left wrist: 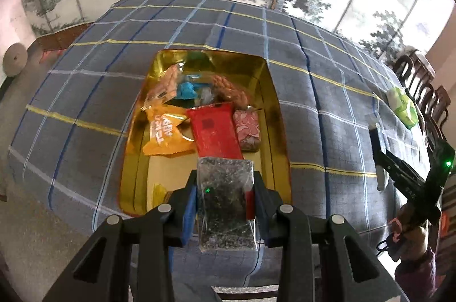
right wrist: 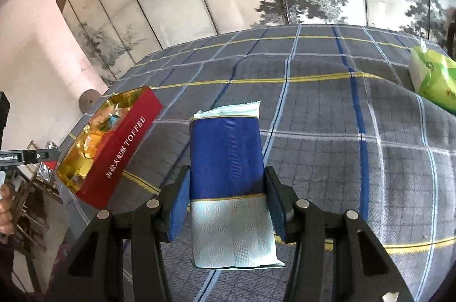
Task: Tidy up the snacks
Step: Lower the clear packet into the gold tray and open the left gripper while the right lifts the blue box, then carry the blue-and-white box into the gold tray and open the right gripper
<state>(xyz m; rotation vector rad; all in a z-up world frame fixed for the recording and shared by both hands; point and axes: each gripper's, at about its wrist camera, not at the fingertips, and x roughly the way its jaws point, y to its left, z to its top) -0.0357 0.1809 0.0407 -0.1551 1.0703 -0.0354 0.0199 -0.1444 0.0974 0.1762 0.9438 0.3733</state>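
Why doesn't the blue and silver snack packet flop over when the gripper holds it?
The blue and silver packet sticks straight out from the right gripper without drooping, so it is probably fairly stiff, perhaps with something firm inside. Its shiny wrapper looks smooth, so it might slip if squeezed lightly. It seems light for its size.

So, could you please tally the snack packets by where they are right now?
Held in grippers: 2, clear dark packet in the left, blue-and-silver packet in the right.
Clearly distinguishable in the toffee tin: 3, orange, red, pink.
Total: 5, plus a jumbled few behind.
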